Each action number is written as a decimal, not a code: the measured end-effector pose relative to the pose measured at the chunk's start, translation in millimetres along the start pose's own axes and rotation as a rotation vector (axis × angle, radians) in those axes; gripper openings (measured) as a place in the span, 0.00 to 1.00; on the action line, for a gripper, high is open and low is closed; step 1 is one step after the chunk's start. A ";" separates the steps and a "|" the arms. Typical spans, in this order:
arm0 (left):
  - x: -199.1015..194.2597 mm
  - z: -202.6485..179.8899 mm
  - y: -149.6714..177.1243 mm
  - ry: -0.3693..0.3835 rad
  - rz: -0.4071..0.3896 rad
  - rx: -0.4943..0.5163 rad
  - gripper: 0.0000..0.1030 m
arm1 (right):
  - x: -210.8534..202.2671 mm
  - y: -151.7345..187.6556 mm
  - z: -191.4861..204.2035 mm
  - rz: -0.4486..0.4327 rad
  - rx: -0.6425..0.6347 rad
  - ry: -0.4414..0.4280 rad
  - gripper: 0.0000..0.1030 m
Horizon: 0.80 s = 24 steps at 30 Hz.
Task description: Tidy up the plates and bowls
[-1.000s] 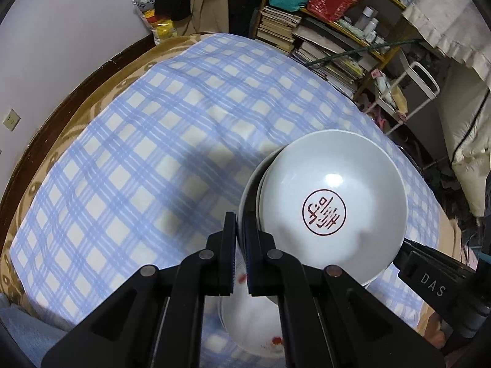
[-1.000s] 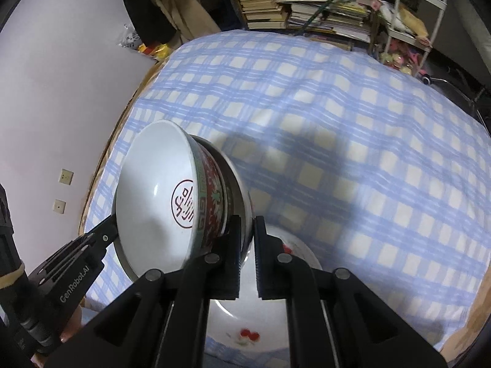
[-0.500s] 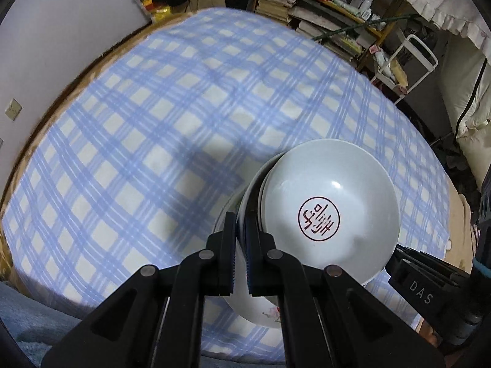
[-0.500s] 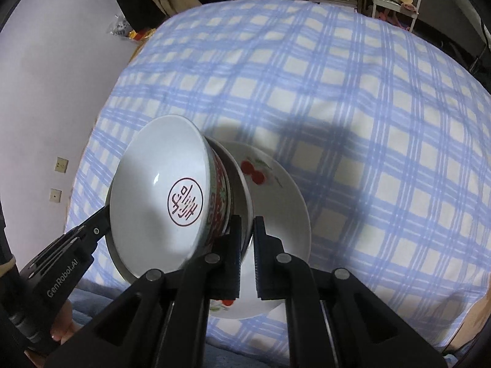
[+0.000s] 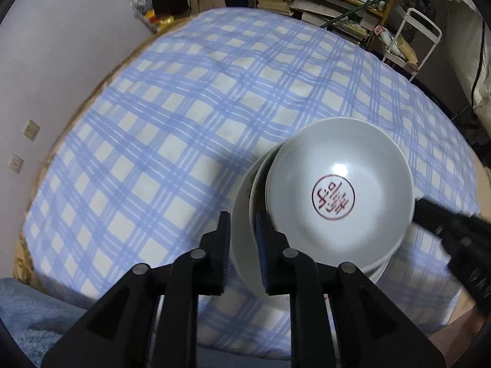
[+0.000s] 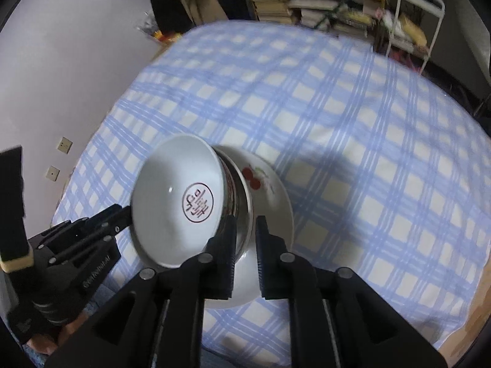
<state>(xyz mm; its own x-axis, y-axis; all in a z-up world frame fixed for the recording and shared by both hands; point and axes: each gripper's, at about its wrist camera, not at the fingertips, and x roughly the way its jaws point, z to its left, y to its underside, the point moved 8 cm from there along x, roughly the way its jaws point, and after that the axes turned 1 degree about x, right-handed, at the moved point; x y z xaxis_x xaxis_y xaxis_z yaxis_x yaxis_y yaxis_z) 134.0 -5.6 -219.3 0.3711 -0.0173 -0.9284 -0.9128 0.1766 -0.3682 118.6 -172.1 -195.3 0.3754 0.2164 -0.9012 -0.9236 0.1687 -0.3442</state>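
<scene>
Both of my grippers have parted their fingers since a moment ago, when each was clamped on the stack's rim. Largest first: the blue checked tablecloth point(image 5: 172, 141) covers a round table, with a pale wall left of the stack and cluttered bookshelves point(image 6: 313, 3) and a white metal rack point(image 5: 420, 40) beyond it. On the cloth near me sits the cherry-painted plate point(image 6: 270, 190), carrying the nested bowls point(image 6: 178, 202); the top one shows a red seal. My left gripper point(image 5: 242, 236) and right gripper point(image 6: 245, 233) stand narrowly open, straddling opposite rims. The bowls look tilted on the plate, so I judge they could slide or tip if a finger catches the rim.
</scene>
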 end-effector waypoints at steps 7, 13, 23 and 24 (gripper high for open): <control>-59.4 6.0 0.8 -0.102 -0.161 0.060 0.36 | -51.7 1.7 5.4 -0.116 -0.055 -0.019 0.43; -112.5 12.8 1.9 -0.139 -0.299 0.063 0.56 | -95.2 7.0 7.3 -0.247 -0.112 0.012 0.66; -183.7 22.8 19.9 -0.131 -0.511 0.062 0.85 | -158.1 25.5 1.2 -0.404 -0.142 0.012 0.90; -188.6 23.9 22.8 -0.124 -0.529 0.061 0.86 | -165.2 27.5 -0.6 -0.434 -0.141 0.020 0.93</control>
<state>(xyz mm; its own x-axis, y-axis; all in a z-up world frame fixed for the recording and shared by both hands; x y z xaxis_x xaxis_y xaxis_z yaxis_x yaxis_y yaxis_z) 47.2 25.2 -51.4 0.7974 -0.0036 -0.6035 -0.5863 0.2322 -0.7761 31.2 -203.7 -55.9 0.7295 0.1363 -0.6703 -0.6835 0.1065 -0.7222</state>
